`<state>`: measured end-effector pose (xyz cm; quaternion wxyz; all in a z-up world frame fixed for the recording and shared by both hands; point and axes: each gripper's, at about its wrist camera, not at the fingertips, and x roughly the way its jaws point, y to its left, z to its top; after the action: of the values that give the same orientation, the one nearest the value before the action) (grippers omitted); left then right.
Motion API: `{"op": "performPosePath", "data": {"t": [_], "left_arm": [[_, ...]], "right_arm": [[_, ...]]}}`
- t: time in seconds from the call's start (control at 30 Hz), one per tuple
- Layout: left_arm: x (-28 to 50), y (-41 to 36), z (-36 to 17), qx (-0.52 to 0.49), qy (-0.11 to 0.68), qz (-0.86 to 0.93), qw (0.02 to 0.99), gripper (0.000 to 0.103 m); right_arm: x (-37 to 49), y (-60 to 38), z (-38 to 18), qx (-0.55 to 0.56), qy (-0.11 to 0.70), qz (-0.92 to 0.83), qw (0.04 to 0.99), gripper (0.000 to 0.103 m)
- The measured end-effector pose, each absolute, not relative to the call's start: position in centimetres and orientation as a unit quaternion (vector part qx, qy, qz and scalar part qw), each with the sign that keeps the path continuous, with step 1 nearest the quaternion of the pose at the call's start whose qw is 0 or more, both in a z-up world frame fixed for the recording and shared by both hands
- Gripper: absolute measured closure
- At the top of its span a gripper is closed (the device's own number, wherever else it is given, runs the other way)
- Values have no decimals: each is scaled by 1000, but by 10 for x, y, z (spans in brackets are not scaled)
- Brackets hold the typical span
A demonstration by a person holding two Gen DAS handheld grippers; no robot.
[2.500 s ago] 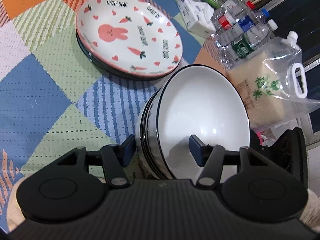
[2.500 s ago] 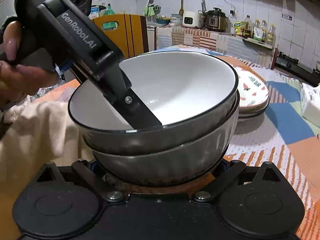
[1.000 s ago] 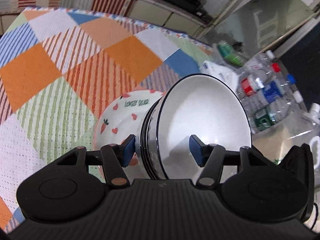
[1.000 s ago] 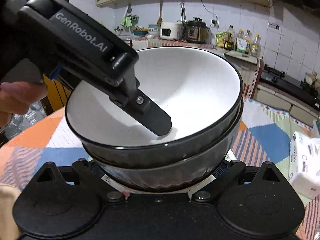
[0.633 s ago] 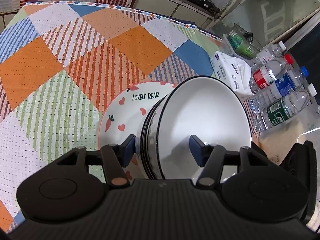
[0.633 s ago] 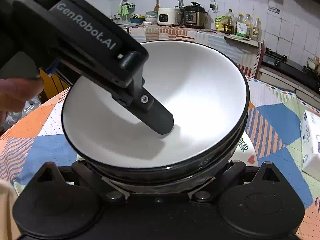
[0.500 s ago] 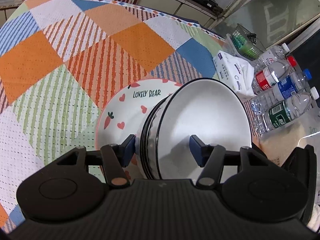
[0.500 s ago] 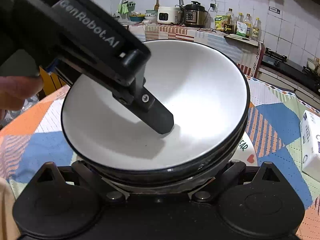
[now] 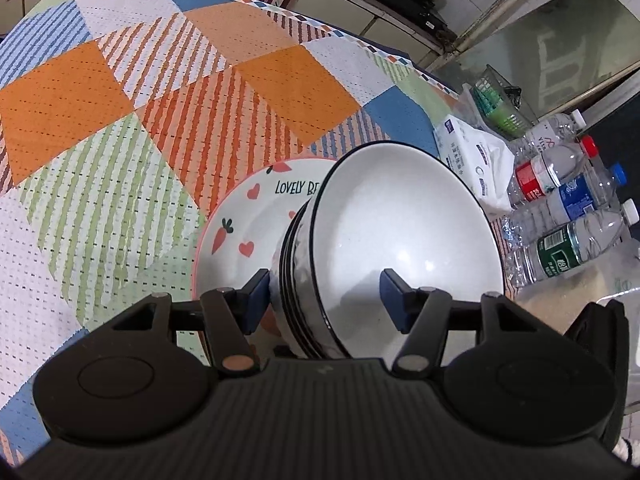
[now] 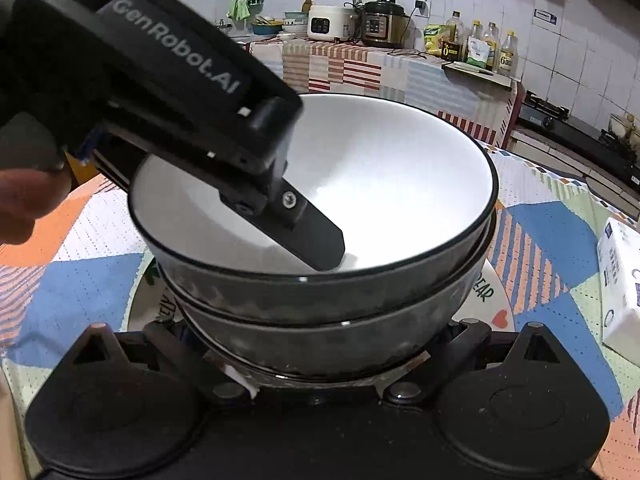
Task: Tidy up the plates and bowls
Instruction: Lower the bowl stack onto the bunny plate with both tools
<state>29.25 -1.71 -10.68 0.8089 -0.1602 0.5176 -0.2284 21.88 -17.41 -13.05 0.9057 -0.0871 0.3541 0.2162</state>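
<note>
A stack of white bowls with black rims and dark outsides (image 9: pixel 400 220) hangs tilted just above the pink carrot-and-heart plate (image 9: pixel 240 216). My left gripper (image 9: pixel 325 298) is shut on the stack's wall. One blue pad sits outside and the other inside the top bowl. In the right wrist view its inner finger (image 10: pixel 316 240) reaches down into the bowl stack (image 10: pixel 380 184). My right gripper (image 10: pixel 320 344) clasps the foot of the lowest bowl from both sides, its fingertips mostly hidden under it. The plate (image 10: pixel 486 292) peeks out beneath.
The patchwork tablecloth (image 9: pixel 120 120) spreads to the left. A tissue pack (image 9: pixel 472 156) and several water bottles (image 9: pixel 560 208) lie right of the plate. A hand (image 10: pixel 24 200) holds the left gripper. A kitchen counter with appliances (image 10: pixel 360 20) stands behind.
Held by both grippers, the bowl stack has gone from the table beside the plates to over them. In the last second it sank a little closer to the top plate.
</note>
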Motion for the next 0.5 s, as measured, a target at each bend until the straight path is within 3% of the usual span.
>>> {"op": "performPosePath", "data": {"t": [0.23,0.5], "left_arm": [[280,-18,-107,-162,497,-199,829,41],[253,-15,-77,-104,440,-177,874,38]], "right_arm": [[210,-179,-126,-46,388,182,902,2],[165,-179,-109,-49,372,137,917,2]]}}
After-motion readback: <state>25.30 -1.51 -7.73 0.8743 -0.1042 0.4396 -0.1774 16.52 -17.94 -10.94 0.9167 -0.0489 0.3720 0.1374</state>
